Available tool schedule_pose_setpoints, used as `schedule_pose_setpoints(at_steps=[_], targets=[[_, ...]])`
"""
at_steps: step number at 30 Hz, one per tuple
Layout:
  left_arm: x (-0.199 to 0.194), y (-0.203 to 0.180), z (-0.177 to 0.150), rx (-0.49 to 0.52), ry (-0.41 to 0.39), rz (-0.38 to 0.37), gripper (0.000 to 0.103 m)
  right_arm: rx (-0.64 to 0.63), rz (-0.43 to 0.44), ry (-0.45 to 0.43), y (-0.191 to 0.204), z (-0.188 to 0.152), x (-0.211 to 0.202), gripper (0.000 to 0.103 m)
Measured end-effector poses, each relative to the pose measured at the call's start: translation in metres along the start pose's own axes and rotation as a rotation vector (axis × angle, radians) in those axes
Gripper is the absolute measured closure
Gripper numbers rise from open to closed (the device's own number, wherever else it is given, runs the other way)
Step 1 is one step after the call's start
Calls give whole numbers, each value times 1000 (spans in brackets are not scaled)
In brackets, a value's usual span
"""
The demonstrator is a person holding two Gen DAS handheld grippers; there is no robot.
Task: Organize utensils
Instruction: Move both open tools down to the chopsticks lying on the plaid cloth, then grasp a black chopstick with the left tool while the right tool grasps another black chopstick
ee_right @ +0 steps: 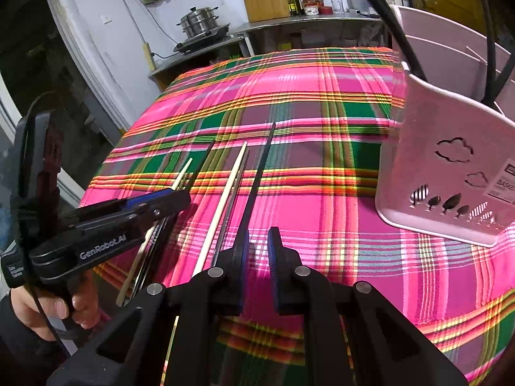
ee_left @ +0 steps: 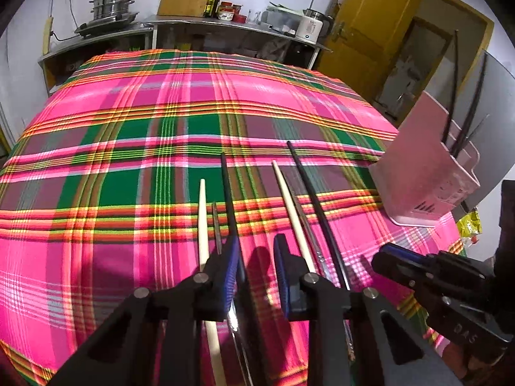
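Two sets of chopsticks lie on the plaid cloth, each with a cream, a metal and a black stick. My left gripper [ee_left: 257, 257] hovers over the left set with its jaws apart. The black chopstick [ee_left: 227, 193] runs in along the inner face of its left finger [ee_left: 233, 267], and cloth shows in the gap. My right gripper [ee_right: 257, 247] is over the right set, also parted, with that set's black chopstick [ee_right: 260, 173] against its left finger [ee_right: 241, 257]. The cream chopstick [ee_right: 225, 199] lies just outside. A pink utensil holder [ee_right: 450, 167] stands to the right with black chopsticks [ee_left: 454, 96] upright in it.
A person's hand [ee_right: 32, 308] grips the left gripper [ee_right: 180, 199] at the table's left edge. The right gripper [ee_left: 383, 257] sits close beside the left one. A steel counter [ee_left: 225, 25] with pots, bottles and a kettle stands behind the table.
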State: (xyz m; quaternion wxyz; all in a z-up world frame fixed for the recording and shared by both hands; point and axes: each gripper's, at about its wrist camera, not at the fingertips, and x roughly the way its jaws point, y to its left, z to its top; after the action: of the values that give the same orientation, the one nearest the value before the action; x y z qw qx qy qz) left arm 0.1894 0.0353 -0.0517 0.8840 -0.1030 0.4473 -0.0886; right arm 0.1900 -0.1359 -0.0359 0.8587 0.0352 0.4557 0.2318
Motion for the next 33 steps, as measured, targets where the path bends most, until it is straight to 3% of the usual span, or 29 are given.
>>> schedule_pose_setpoints(at_steps=[7, 10, 23, 33], targets=[[10, 1, 1, 23, 4, 52, 83, 8, 3, 3, -4, 1, 2, 91], [12, 0, 3, 41, 0, 98, 95, 12, 2, 7, -4, 4, 6, 91], [2, 27, -2, -37, -11, 111, 97, -8, -24, 24, 6, 28, 37, 91], [12, 23, 13, 14, 11, 113, 96, -33, -73, 46, 11, 45, 58, 91]])
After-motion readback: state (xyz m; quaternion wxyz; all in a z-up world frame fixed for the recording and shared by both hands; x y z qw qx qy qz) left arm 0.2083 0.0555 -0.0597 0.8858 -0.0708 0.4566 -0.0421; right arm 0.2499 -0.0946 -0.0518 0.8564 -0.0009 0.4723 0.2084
